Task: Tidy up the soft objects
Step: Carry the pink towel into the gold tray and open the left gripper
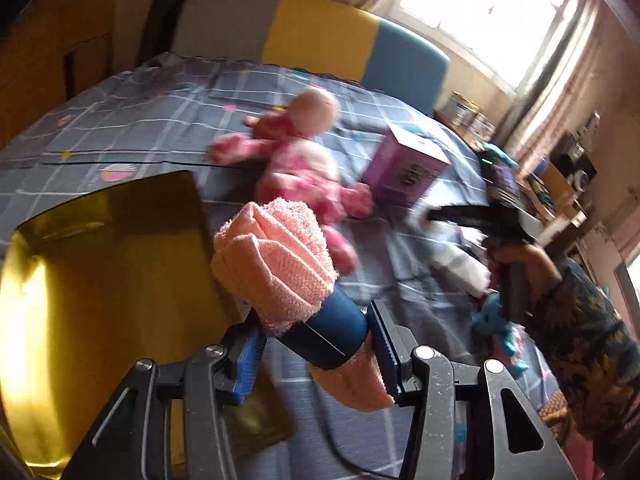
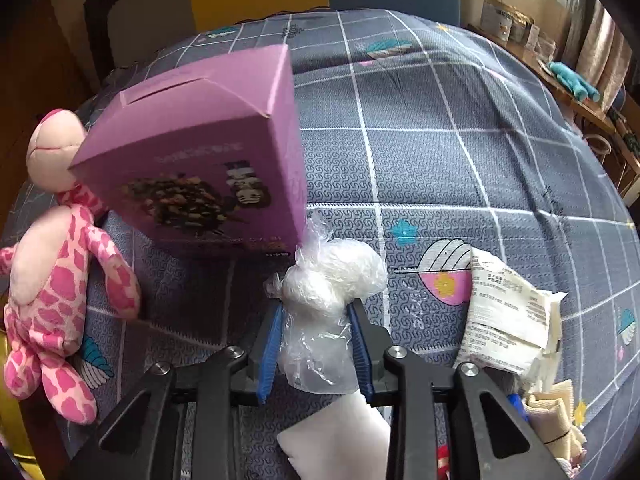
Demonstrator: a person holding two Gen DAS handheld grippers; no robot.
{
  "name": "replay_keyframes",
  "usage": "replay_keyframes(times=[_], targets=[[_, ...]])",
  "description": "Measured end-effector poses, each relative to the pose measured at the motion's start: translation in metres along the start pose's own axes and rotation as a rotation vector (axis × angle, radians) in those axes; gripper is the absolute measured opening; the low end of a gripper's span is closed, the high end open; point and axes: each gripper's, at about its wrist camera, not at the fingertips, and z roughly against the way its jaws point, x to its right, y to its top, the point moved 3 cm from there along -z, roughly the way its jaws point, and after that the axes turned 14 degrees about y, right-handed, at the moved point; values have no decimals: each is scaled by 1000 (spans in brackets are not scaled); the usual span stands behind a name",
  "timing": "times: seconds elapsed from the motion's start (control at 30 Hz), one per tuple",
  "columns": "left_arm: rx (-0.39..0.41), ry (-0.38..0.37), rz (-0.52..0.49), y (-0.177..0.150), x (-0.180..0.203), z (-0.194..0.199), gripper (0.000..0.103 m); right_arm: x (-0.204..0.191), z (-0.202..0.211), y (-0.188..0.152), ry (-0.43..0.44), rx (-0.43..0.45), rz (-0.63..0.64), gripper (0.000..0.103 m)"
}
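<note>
My left gripper (image 1: 316, 354) is shut on a rolled pink towel (image 1: 276, 260) with a blue paper band, held above the bed beside a gold box (image 1: 100, 288). My right gripper (image 2: 316, 344) is shut on a white soft item in a clear plastic bag (image 2: 320, 312), held over the bed. A pink spotted plush toy (image 1: 304, 160) lies on the bed; it also shows in the right wrist view (image 2: 48, 280). The right gripper and the hand holding it show in the left wrist view (image 1: 480, 220).
A purple carton (image 2: 208, 160) stands on the grey checked bedspread (image 2: 440, 140), just ahead of the bag. A white printed packet (image 2: 504, 316), a white pillow-like item (image 2: 340, 436) and a beige towel (image 2: 556, 420) lie near the right gripper. A blue plush (image 1: 496, 320) lies at the bed's edge.
</note>
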Motion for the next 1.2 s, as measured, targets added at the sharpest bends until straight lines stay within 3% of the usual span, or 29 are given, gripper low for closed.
replay_keyframes(times=[0.1,0.23,0.33,0.47,0.67,0.8,0.87,1.1,1.2], targets=[[12,83,35,8,-38,-1,50,-19,25,-10,-13,41,86,31],[14,189,42,16,-79,-10,50,-54,65,-31,104,75,191,32],[2,242,40,22,-101,-25,50,-82,83,-62,171,52,300,32],[-24,251,-12,32,-107,-52,51,-112,85,-117,203,-34,381,32],[-91,217,-93,43,-89,-95,57,-123,65,-183,201,-129,384,31],[-63,223,-55,49,-83,-99,69,-114,59,-193,193,-125,334,31],[-47,199,-8,49,-85,-92,69,-111,60,-191,190,-118,318,31],[21,284,19,26,-84,-48,70,-113,59,-195,175,-109,318,32],[44,289,49,7,-82,-24,75,-110,54,-193,185,-112,290,34]])
